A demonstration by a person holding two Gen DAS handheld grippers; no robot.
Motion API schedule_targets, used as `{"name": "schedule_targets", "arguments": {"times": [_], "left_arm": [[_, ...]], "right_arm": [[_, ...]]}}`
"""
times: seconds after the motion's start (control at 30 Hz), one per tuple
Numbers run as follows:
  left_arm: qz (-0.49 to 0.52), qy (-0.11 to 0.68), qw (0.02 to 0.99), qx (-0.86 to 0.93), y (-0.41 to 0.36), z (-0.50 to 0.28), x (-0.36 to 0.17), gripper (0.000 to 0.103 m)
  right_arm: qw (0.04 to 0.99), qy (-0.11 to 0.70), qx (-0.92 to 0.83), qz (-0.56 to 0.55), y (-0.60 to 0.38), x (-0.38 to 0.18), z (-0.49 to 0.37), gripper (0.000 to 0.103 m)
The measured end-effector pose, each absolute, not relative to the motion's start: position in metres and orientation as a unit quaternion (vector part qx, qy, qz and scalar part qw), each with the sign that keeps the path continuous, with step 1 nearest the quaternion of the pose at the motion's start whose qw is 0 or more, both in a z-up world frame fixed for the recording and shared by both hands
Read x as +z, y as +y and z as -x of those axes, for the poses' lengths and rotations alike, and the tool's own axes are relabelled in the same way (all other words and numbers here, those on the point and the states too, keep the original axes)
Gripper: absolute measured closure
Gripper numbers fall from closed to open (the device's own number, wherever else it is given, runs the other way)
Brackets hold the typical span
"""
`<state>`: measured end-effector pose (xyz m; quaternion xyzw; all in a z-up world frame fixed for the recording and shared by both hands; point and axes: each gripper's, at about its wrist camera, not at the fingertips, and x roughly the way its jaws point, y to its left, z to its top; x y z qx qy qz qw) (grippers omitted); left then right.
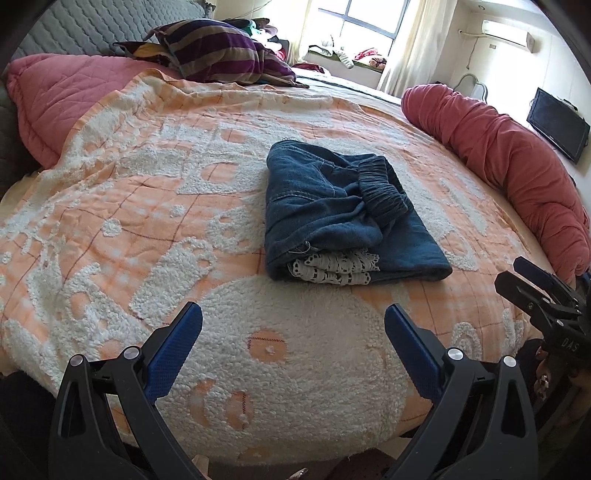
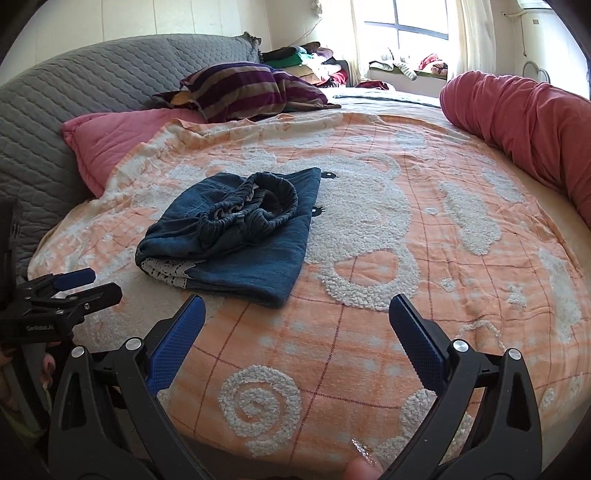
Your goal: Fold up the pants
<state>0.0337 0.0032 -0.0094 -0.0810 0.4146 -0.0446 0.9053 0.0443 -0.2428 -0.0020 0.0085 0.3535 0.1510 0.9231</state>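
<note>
Both grippers, left gripper (image 1: 293,314) and right gripper (image 2: 297,306), hover wide apart and empty at the bed's near edge; the folded denim pants (image 1: 343,214) lie mid-blanket (image 1: 147,206), so only tuck the bunched waistband (image 2: 255,208) flat.

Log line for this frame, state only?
pants: folded on blanket, lace hem showing | left hand-held gripper: open, empty, short of pants | right hand-held gripper: open, empty

place: home bedroom | signs: bed blanket (image 1: 147,206), pillow (image 1: 221,48), window (image 1: 373,18)
</note>
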Motion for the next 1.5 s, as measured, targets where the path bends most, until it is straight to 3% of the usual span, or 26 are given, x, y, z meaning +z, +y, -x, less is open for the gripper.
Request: {"name": "schedule_targets", "arguments": {"times": [1.5], "left_arm": [[0.078,0.409,0.908,-0.033,0.0068,-0.0329,-0.0041,0.005]], "right_arm": [[0.920,0.361,0.149,-0.003,-0.2471,-0.0074,-0.0483,0.009]]}}
